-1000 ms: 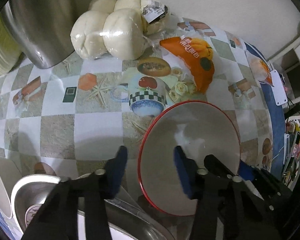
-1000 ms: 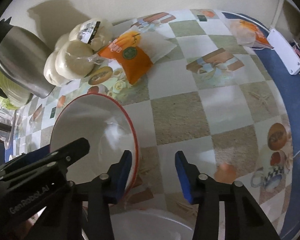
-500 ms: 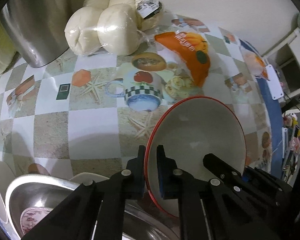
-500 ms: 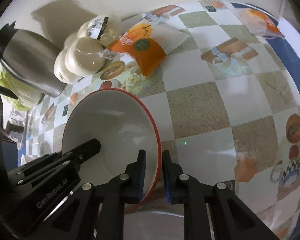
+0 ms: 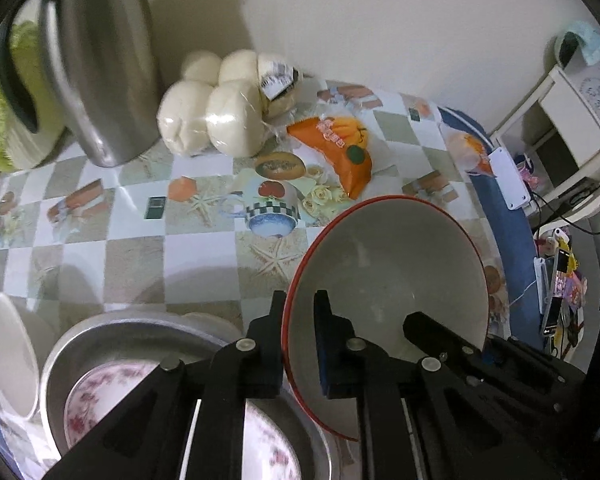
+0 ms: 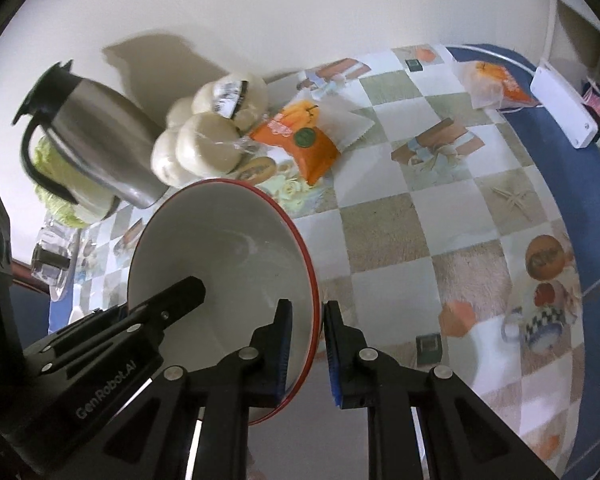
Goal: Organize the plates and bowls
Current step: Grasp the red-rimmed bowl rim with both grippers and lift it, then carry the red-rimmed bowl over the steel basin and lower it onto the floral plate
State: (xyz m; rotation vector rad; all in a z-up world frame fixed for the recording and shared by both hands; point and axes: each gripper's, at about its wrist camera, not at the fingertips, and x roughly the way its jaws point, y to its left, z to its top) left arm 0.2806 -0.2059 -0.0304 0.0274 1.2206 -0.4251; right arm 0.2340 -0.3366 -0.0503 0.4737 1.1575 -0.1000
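A plain cream wall (image 5: 380, 20) stood behind the table (image 6: 400, 232), which wore a checkered oilcloth with a blue border. At two o'clock in the left wrist view a white shelf unit (image 5: 572, 120) stood just beside the table. Light cast a dark shadow on the wall at eleven o'clock in the right wrist view.

My left tool (image 5: 300, 344) is matte black plastic with silver screw heads and blue pads. My right tool (image 6: 306, 354) matches it. White "GenRobot.AI" lettering marks the left tool's side.
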